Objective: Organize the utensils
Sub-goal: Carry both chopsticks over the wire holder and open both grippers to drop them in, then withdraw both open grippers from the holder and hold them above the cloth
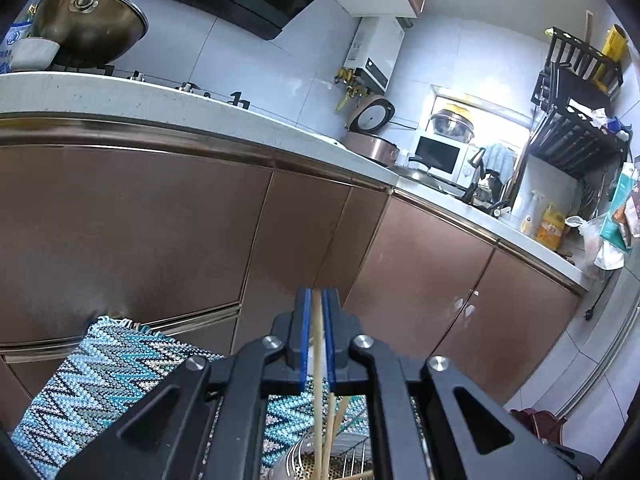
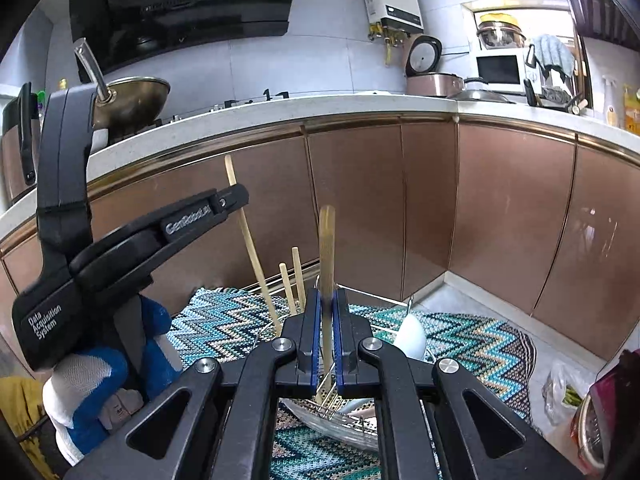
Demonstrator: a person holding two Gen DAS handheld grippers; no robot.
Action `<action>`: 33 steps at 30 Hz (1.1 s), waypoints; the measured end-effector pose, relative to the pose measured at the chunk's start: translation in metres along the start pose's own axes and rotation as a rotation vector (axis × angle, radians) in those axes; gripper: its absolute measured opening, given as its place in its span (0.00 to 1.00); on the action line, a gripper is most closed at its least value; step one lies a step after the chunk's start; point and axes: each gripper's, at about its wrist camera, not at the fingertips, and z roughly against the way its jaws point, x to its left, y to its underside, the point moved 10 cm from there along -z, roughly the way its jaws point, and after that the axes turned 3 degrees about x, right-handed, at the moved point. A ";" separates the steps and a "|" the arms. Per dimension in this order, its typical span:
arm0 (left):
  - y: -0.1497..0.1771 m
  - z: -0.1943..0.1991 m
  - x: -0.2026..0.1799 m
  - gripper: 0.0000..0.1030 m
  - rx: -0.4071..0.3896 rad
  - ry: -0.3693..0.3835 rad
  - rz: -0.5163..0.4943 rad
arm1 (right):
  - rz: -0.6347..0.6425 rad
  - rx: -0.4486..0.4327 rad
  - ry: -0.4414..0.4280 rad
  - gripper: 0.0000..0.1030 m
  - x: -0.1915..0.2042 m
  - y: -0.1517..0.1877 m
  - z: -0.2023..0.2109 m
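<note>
My left gripper [image 1: 317, 300] is shut on a pale wooden chopstick [image 1: 318, 376] that hangs down toward a perforated metal utensil holder [image 1: 308, 466]. In the right wrist view the left gripper [image 2: 236, 200] holds that chopstick [image 2: 250, 240] slanted over the rack. My right gripper [image 2: 327, 300] is shut on a thicker yellowish chopstick [image 2: 327, 248], upright, its lower end in the holder [image 2: 330, 398]. Two more chopsticks [image 2: 294, 280] stand in the holder. A white spoon [image 2: 410, 338] stands in the wire rack [image 2: 360, 420].
The rack rests on a blue zigzag mat [image 2: 224, 328] in front of brown cabinet doors [image 2: 428, 208]. A white counter [image 2: 280, 108] above carries a wok [image 2: 132, 100] and a rice cooker [image 2: 432, 76]. A plastic bag [image 2: 560, 392] lies at the right.
</note>
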 end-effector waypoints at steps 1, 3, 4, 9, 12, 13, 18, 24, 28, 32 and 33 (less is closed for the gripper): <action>-0.002 0.005 0.000 0.11 -0.002 -0.001 -0.004 | -0.006 -0.002 0.004 0.10 -0.001 0.000 0.002; -0.006 0.018 0.001 0.16 -0.007 0.003 -0.006 | -0.016 -0.007 0.004 0.14 0.000 -0.001 0.006; -0.010 0.023 0.001 0.20 -0.012 0.003 -0.006 | -0.021 -0.013 0.003 0.15 0.001 -0.002 0.011; -0.022 0.066 0.003 0.36 -0.034 -0.008 -0.016 | -0.041 -0.044 -0.008 0.24 0.008 -0.005 0.035; -0.025 0.093 0.002 0.36 -0.035 -0.017 -0.045 | -0.059 -0.062 -0.017 0.30 0.013 -0.004 0.054; -0.026 0.105 0.001 0.36 -0.037 -0.018 -0.054 | -0.060 -0.067 -0.017 0.32 0.016 -0.003 0.058; -0.027 0.151 0.004 0.38 -0.038 -0.025 -0.080 | -0.068 -0.101 -0.010 0.45 0.028 0.003 0.094; -0.029 0.216 0.011 0.49 -0.091 -0.055 -0.112 | -0.058 -0.136 0.033 0.77 0.042 0.011 0.136; -0.025 0.249 0.018 0.51 -0.102 -0.089 -0.129 | -0.057 -0.155 0.076 0.94 0.046 0.016 0.158; -0.020 0.276 0.027 0.51 -0.104 -0.111 -0.133 | -0.054 -0.184 0.123 1.00 0.048 0.018 0.182; -0.019 0.284 0.031 0.52 -0.107 -0.119 -0.132 | -0.055 -0.193 0.130 1.00 0.049 0.018 0.188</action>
